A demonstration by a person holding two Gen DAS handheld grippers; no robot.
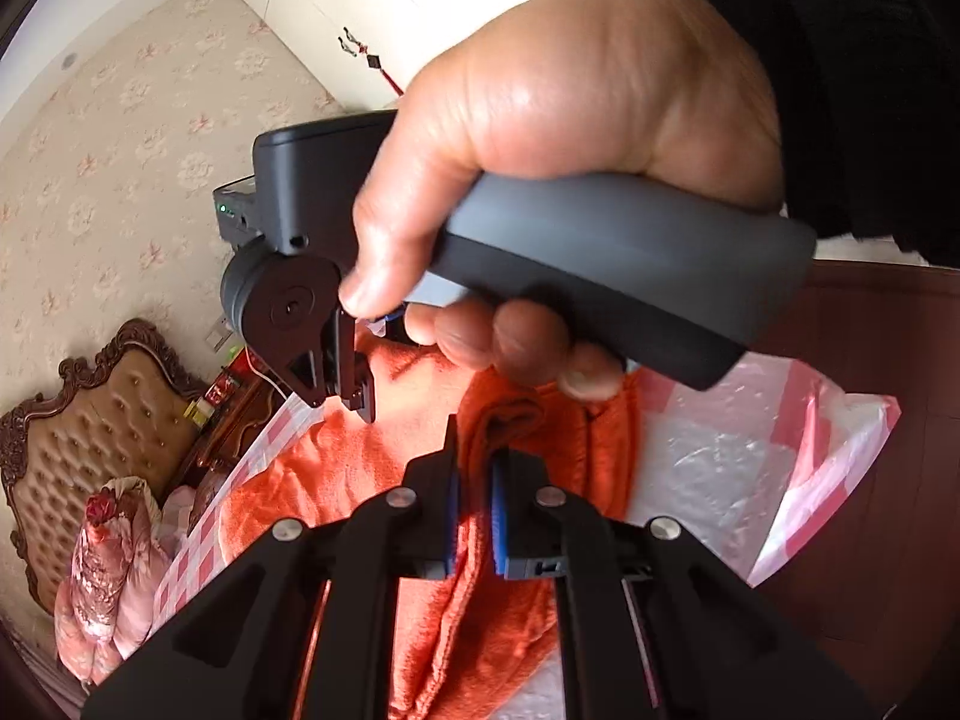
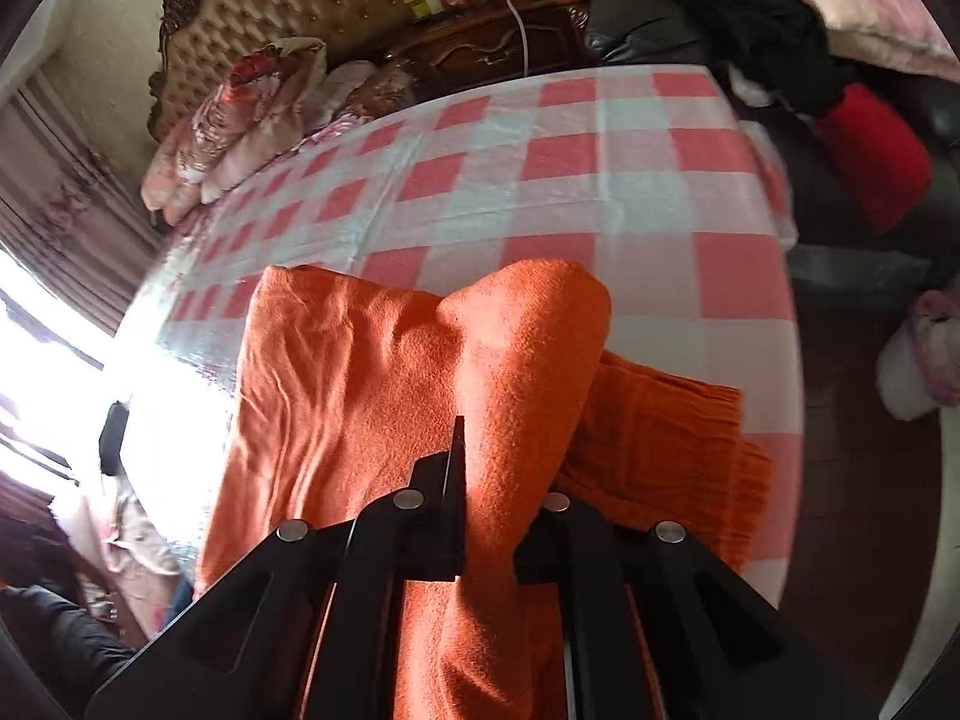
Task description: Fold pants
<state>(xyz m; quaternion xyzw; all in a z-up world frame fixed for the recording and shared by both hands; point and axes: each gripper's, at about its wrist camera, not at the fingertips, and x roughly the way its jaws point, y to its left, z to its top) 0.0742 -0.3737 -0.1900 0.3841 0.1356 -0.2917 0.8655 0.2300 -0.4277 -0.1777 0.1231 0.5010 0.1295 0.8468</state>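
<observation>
Orange pants (image 2: 360, 372) lie on a table covered with a red-and-white checked plastic cloth (image 2: 570, 150). A raised fold of the pants runs up between the fingers of my right gripper (image 2: 492, 480), which is shut on it; the fabric hides the right finger. In the left wrist view my left gripper (image 1: 474, 516) has its blue pads pinched on a ridge of the orange pants (image 1: 300, 480). Just ahead, a person's hand (image 1: 570, 96) holds the right gripper (image 1: 354, 402), its tips down on the cloth.
A bed with a tufted headboard (image 2: 288, 6) and pink floral bedding (image 2: 240, 120) stands behind the table. A dark nightstand (image 2: 492, 42) holds small items. Black and red clothes (image 2: 780, 48) pile at the far right. The table edge (image 1: 828, 504) drops to a dark floor.
</observation>
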